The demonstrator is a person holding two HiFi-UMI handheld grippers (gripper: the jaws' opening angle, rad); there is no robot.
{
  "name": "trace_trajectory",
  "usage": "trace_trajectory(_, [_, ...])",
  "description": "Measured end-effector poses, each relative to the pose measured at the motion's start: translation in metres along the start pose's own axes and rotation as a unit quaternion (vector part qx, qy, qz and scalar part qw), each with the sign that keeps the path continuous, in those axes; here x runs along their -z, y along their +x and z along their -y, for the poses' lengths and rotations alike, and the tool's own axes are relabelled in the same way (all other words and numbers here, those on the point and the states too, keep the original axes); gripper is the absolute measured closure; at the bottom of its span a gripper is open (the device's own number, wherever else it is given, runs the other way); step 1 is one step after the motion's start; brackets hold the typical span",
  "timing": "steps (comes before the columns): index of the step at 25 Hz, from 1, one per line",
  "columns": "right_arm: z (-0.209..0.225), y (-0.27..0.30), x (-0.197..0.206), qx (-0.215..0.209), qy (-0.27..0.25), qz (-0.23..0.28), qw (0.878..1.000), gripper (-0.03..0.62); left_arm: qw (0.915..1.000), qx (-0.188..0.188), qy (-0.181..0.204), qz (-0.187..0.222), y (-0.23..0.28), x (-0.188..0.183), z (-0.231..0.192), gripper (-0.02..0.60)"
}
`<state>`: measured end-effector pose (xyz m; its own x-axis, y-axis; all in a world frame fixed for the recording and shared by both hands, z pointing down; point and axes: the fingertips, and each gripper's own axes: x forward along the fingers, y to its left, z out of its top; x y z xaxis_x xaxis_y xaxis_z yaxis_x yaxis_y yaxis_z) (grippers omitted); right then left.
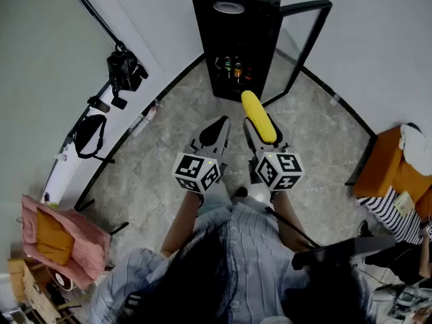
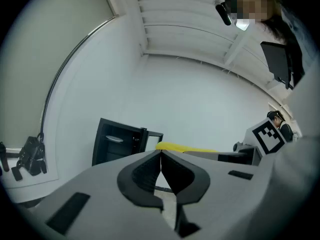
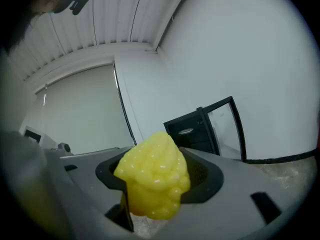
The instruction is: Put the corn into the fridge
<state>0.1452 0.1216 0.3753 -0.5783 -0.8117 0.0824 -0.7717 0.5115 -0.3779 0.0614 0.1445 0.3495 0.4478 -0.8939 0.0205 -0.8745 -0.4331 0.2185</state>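
Note:
A yellow corn cob [image 1: 258,115] lies lengthwise between the jaws of my right gripper [image 1: 262,131], which is shut on it; its knobbly tip [image 3: 154,176] fills the right gripper view. My left gripper [image 1: 217,128] hangs beside it with its jaws together and nothing between them [image 2: 161,156]. The black mini fridge [image 1: 236,36] stands ahead in the corner, its glass door [image 1: 300,46] swung open to the right. Bottles show on its shelf. Both grippers point level at the fridge, a short way from it.
A camera on a tripod [image 1: 125,71] and a dark bag [image 1: 90,133] stand at the left wall. A pink chair [image 1: 61,238] is at the lower left, an orange box [image 1: 391,164] and a striped cloth [image 1: 388,211] at the right. Grey tiled floor [image 1: 169,140] lies between.

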Motion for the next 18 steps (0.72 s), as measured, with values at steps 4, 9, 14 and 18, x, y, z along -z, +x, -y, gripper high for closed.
trace_trajectory(4, [-0.008, -0.002, 0.001, 0.002, 0.002, 0.003, 1.000, 0.332, 1.0000, 0.003, -0.001, 0.002, -0.006, -0.004, -0.003, 0.573])
trace_trajectory(9, [-0.014, -0.008, -0.002, -0.023, 0.012, 0.017, 1.000, 0.332, 1.0000, 0.005, -0.002, 0.003, -0.009, -0.002, 0.004, 0.572])
trace_trajectory(14, [-0.016, -0.010, -0.001, -0.031, 0.009, 0.014, 0.999, 0.332, 1.0000, 0.008, 0.001, -0.003, -0.007, 0.001, 0.010, 0.572])
trace_trajectory(18, [-0.011, -0.010, 0.004, -0.028, 0.013, 0.008, 0.999, 0.332, 1.0000, 0.005, 0.002, -0.007, -0.007, 0.003, 0.009, 0.573])
